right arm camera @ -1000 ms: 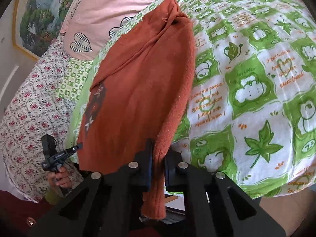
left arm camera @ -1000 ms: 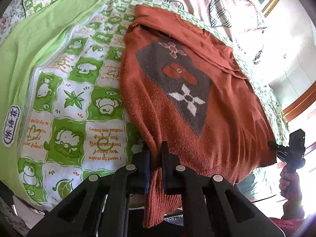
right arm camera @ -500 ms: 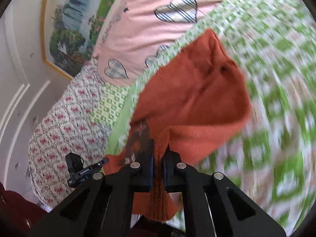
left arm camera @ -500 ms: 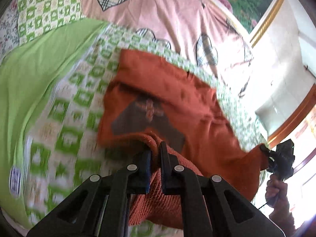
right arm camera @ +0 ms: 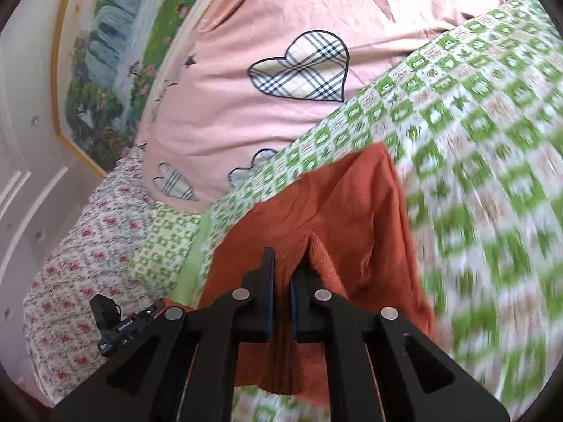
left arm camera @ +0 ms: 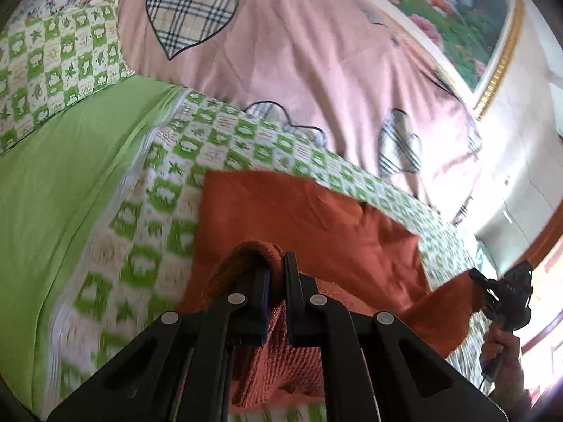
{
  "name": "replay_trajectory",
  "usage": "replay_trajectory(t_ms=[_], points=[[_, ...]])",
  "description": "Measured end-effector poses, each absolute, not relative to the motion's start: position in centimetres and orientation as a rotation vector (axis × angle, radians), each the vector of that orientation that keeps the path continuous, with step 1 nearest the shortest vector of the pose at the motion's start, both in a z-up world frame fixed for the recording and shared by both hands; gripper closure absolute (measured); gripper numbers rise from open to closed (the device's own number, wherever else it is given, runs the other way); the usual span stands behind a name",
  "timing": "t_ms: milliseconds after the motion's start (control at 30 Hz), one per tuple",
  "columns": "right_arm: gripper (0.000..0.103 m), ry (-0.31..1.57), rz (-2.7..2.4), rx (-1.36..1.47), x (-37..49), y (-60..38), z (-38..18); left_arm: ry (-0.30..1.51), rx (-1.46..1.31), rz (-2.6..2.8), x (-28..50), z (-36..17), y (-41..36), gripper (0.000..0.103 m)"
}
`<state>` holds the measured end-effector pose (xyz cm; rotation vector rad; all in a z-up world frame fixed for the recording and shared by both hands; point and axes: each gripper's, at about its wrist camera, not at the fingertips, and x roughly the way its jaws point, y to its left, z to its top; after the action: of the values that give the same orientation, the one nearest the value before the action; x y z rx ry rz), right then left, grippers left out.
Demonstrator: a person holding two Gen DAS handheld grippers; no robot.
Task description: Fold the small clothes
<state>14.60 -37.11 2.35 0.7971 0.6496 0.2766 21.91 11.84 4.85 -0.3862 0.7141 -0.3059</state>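
claws: left point(left arm camera: 276, 274) & right point(right arm camera: 283, 270) both clamped on sweater point(left arm camera: 309, 218) hem; front hidden, bedding blurred.

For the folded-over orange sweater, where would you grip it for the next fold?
Probably at the two near hem corners, coming from the bed's near edge, as now: the left tongs and right tongs each pinch a bunched corner of the orange sweater, whose far part lies flat on the green checked blanket.
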Motion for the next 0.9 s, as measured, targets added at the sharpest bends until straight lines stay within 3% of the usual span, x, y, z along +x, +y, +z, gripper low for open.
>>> replay_trajectory(t_ms=[433,500,567,633,767,900], points=[[0.095,0.818,0.106,0.778,23.6,-40.5,-3.6,0.889,-0.394,-0.211,33.8,-2.1,12.1,0.095],[0.094,0.828,0.094,0.809,23.1,-40.9,-4.1,0.902,-0.425,-0.229,33.3,-2.1,12.6,0.089],[0.088,0.799,0.070,0.812,21.4,-41.3,-3.4,0.909,-0.413,-0.249,31.6,-1.5,12.8,0.068],[0.063,0.762,0.037,0.779,19.6,-41.2,-2.2,0.890,-0.381,-0.286,28.9,-0.5,12.4,0.060],[0.060,0.741,0.088,0.699,16.5,-38.0,-0.1,0.888,-0.317,-0.420,23.9,0.2,9.7,0.054],[0.060,0.870,0.292,0.532,16.4,-31.4,-0.6,0.955,-0.192,-0.505,22.5,-1.4,5.1,0.053]])
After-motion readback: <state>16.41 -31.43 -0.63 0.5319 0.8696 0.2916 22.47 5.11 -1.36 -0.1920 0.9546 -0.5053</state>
